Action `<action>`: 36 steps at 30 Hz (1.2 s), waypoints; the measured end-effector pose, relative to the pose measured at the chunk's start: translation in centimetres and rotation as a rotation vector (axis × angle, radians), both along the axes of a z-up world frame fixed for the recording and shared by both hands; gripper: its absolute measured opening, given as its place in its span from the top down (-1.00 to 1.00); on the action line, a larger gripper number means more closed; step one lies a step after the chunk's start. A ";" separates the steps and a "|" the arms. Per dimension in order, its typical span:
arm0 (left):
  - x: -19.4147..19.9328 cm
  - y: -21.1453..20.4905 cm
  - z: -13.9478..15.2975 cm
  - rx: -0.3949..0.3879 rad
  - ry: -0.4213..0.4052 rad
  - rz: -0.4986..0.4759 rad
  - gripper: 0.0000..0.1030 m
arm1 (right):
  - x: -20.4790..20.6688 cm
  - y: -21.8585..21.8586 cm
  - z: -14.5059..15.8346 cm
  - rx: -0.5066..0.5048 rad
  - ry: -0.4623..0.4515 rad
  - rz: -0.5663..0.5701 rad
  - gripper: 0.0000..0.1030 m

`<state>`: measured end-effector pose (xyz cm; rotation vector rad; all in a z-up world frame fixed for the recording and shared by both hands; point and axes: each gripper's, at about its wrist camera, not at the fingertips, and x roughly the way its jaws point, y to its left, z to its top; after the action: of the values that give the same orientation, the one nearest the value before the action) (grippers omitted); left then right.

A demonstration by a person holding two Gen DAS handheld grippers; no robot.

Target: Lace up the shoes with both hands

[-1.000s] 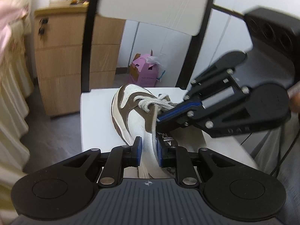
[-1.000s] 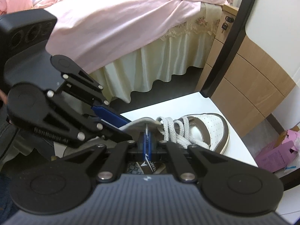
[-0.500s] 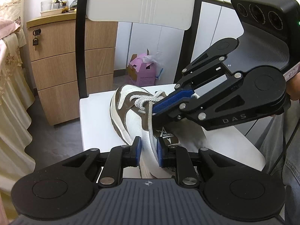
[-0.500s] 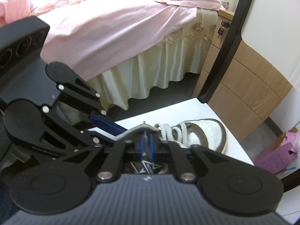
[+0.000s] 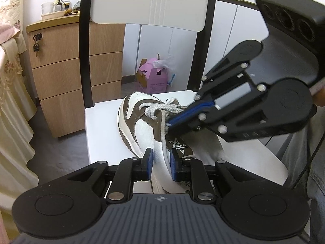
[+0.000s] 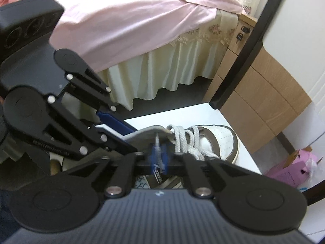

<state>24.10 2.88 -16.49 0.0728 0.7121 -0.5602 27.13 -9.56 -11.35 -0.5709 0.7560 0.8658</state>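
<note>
While shoe [image 5: 140, 126] lies lengthwise on chair seat [image 5: 101, 134], toe toward backrest, right gripper [image 6: 158, 158] pinches lace [image 5: 163, 140]; left gripper [image 5: 160, 162] narrowly parted.

A pink box [image 5: 152, 78] sits on the floor beside a wooden cabinet [image 5: 67, 77].

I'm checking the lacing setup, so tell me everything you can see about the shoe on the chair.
The shoe is a white and brown sneaker, leather-like, with a perforated toe and thick white woven laces crossed over the front. It lies on the white chair seat, toe toward the backrest. The right tongs are shut on a lace strand at the tongue; the left tongs straddle the collar, partly open.
</note>
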 end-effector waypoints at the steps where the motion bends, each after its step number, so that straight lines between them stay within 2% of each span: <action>1: -0.1 -0.1 0.0 0.007 -0.005 -0.002 0.59 | 0.1 0.1 0.0 0.010 0.000 -0.007 0.93; 7: -0.4 -0.3 -0.1 0.022 -0.018 -0.003 0.59 | 0.4 0.5 0.0 0.050 0.008 -0.039 0.92; 10: -0.5 -0.4 -0.1 0.023 -0.021 -0.007 0.59 | 0.3 -0.3 0.4 0.082 0.033 -0.047 0.84; 12: -0.5 -0.5 -0.1 0.027 -0.022 -0.006 0.59 | 0.1 -1.0 1.1 0.109 0.042 -0.057 0.71; 16: -0.6 -0.5 -0.1 0.033 -0.026 -0.004 0.59 | 0.0 -2.7 2.2 0.168 0.049 -0.110 0.69; 21: -0.8 -0.5 -0.1 0.040 -0.032 0.001 0.59 | -0.2 -2.2 1.8 0.125 0.039 -0.105 0.69; 25: -0.9 -0.6 0.0 0.046 -0.038 0.003 0.59 | -1.7 -0.3 0.7 -0.029 -0.078 -0.018 0.63; 27: -0.9 -0.7 0.0 0.049 -0.038 0.004 0.59 | -2.1 0.3 0.4 -0.054 -0.089 0.004 0.63; 30: -1.0 -0.7 0.0 0.052 -0.038 0.003 0.59 | -2.3 1.1 -0.5 -0.129 -0.133 0.021 0.65; 31: -1.0 -0.7 0.0 0.053 -0.039 0.003 0.59 | -2.3 1.2 -0.7 -0.149 -0.150 0.023 0.76; 32: -1.0 -0.8 0.0 0.054 -0.039 0.003 0.59 | -2.3 1.3 -0.9 -0.149 -0.155 0.020 0.88; 36: -1.1 -0.9 0.1 0.059 -0.041 0.002 0.59 | -1.8 1.2 -0.5 -0.094 -0.152 -0.001 0.94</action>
<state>23.05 2.01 -16.43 0.1379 0.6882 -0.5341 25.28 -8.35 -11.81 -0.7114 0.6607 0.7800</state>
